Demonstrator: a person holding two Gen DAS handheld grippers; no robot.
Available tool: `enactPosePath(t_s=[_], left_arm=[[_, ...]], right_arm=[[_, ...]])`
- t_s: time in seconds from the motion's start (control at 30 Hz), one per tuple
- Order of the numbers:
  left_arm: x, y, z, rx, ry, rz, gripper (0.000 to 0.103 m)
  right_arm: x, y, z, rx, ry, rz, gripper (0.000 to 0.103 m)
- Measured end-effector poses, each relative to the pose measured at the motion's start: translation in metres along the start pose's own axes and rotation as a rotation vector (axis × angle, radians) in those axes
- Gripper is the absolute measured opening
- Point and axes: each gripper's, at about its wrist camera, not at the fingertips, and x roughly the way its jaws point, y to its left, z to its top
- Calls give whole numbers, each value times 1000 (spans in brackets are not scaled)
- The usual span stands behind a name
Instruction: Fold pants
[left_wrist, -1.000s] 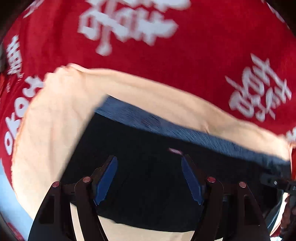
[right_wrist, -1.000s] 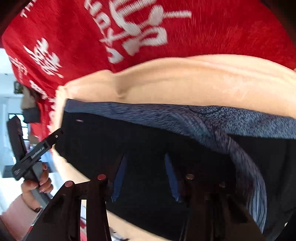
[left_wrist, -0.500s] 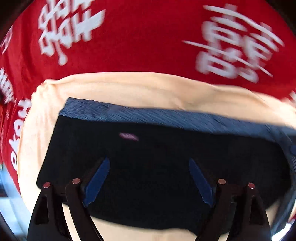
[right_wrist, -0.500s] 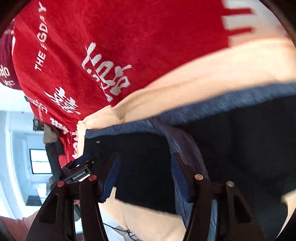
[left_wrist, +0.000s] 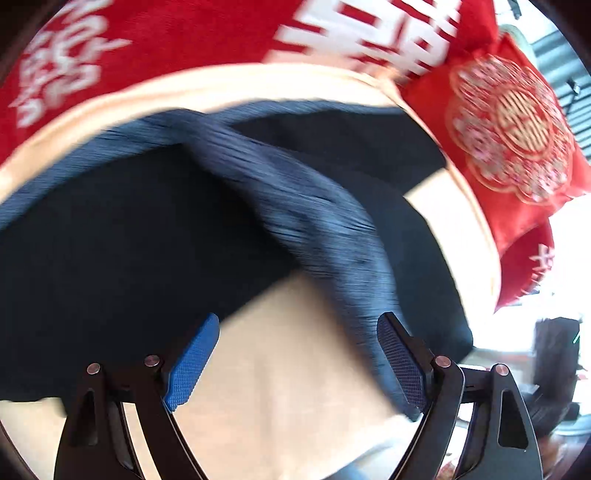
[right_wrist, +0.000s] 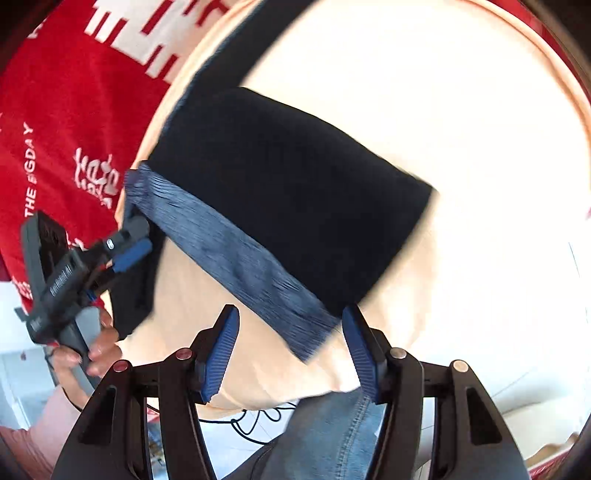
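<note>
While dark pants (right_wrist: 288, 192) lie partly folded on a cream sheet (right_wrist: 461, 184), the blue waistband (right_wrist: 240, 254) doubled over, both grippers, left (left_wrist: 297, 363) and right (right_wrist: 290, 354), hang wide apart, empty; more folding probably remains.

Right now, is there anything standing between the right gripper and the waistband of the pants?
Nothing visible is in the way. The right gripper is open, and the near end of the waistband of the pants already shows between its fingers. Only the peach cloth lies beneath.
</note>
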Motion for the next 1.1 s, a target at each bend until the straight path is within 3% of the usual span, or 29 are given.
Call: enactPosePath(t_s=[0.1, 0.33, 0.37, 0.4, 0.43, 0.47, 0.5, 0.53, 0.57, 0.73, 0.83, 1.0, 1.1], left_arm=[[9, -6, -15, 27, 28, 0, 88], [28, -14, -24, 12, 44, -1, 88], [28, -16, -29, 10, 47, 0, 88], [31, -18, -31, 11, 45, 10, 87], [31, -21, -32, 12, 33, 24, 75], [29, -18, -34, 12, 32, 18, 63], [29, -18, -33, 5, 45, 0, 41], [31, -17, -32, -7, 59, -20, 31], [30, -17, -29, -30, 73, -43, 25], [-3, -34, 1, -46, -9, -71, 25], [-10, -44, 30, -58, -56, -66, 25], [-9, -56, 97, -36, -151, -11, 25], [-7, -50, 126, -42, -182, 73, 30]], right_arm=[[3, -16, -15, 19, -18, 35, 62], [29, -11, -10, -26, 0, 148, 62], [29, -12, -7, -21, 4, 158, 54], [29, -13, -4, -14, 13, 165, 23], [27, -15, 1, -3, 34, 190, 2], [22, -16, 3, 12, 48, 209, 3], [15, -15, 9, 11, 52, 233, 3], [6, -10, 16, -11, 51, 249, 3], [-5, -1, 28, -49, 44, 256, 3], [-64, 33, 105, -169, -6, 308, 3], [-86, 53, 172, -223, -36, 324, 3], [-89, 93, 286, -310, -71, 254, 3], [-76, 107, 328, -377, -65, 142, 8]])
